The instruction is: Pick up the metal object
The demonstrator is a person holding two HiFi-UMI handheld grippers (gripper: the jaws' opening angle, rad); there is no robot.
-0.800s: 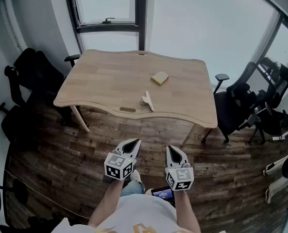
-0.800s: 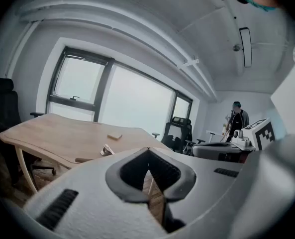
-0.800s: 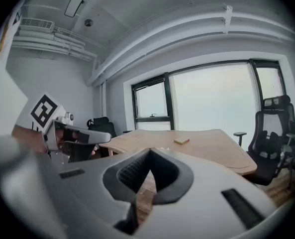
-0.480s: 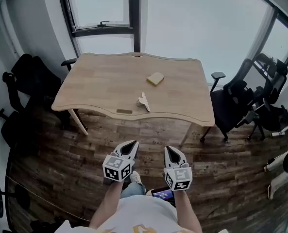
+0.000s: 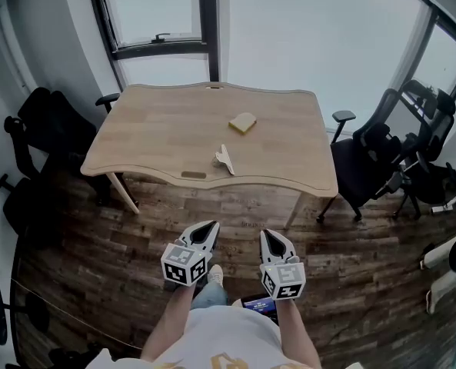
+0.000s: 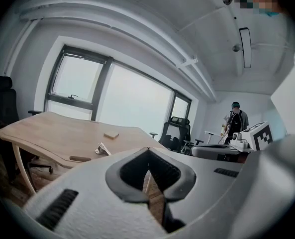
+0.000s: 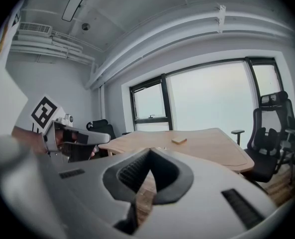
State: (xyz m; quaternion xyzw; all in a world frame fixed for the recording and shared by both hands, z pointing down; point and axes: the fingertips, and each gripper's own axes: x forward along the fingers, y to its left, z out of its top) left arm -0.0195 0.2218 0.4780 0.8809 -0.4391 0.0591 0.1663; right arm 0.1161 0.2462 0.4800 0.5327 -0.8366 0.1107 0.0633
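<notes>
A wooden counter (image 5: 166, 129) with a wavy front edge stands on a dark plank floor (image 5: 97, 267). On the counter, a tan block (image 5: 242, 122) lies right of centre and a flat brown strip (image 5: 193, 175) lies near its front edge. Black chairs (image 5: 43, 118) stand left of the counter, more office chairs (image 5: 381, 160) to its right, and a window (image 5: 158, 14) behind it.

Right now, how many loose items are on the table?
3. A metal object sits front-middle on the table, a tan block lies behind it to the right, and a flat brown piece lies by the front edge. Nothing appears hidden.
</notes>
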